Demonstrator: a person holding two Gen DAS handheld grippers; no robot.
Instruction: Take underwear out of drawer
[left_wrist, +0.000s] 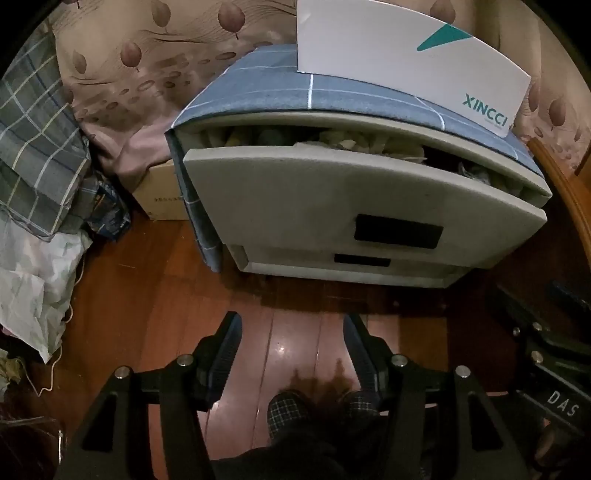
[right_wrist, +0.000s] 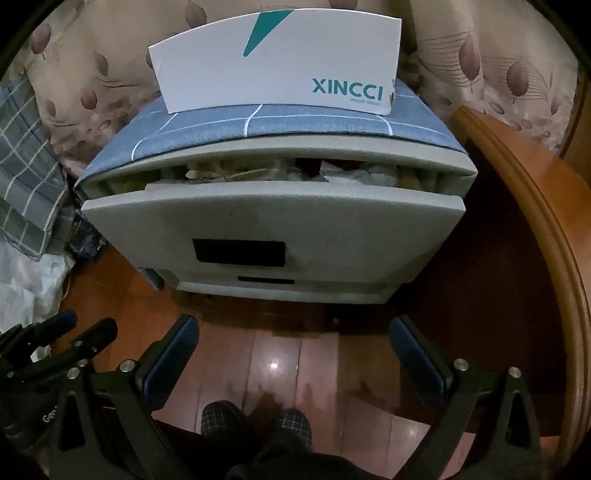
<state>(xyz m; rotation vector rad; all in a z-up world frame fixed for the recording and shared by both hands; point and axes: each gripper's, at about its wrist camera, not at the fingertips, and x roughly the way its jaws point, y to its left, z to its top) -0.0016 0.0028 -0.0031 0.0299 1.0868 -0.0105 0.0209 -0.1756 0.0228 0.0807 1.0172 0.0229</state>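
Left wrist view first: the left gripper (left_wrist: 291, 325) hangs over the wooden floor (left_wrist: 147, 314) with its fingers spread apart and nothing between them, just bare boards and the person's checked slippers (left_wrist: 288, 410) underneath. Right gripper (right_wrist: 293, 328) is the same deal in its own view, jaws spread even wider, nothing in them, hovering above the floor just near of the cabinet. You can spot the left gripper off at the left edge of the right wrist view too.

Farther out sits the little grey drawer unit (right_wrist: 332, 291). Its top drawer (right_wrist: 273, 225) is pulled out part way, and the underwear (right_wrist: 258, 170) is crumpled up inside it, a messy pile of pale cloth showing in the gap behind the drawer front. Neither gripper touches any of it.

On top of the unit there's a blue checked cloth (right_wrist: 221, 125) with a white XINCCI box (right_wrist: 277, 62) standing on it. Leaf-print bedding (left_wrist: 129, 74) is behind, plaid fabric (left_wrist: 33, 147) on the left, a curved wooden edge (right_wrist: 535, 206) on the right.
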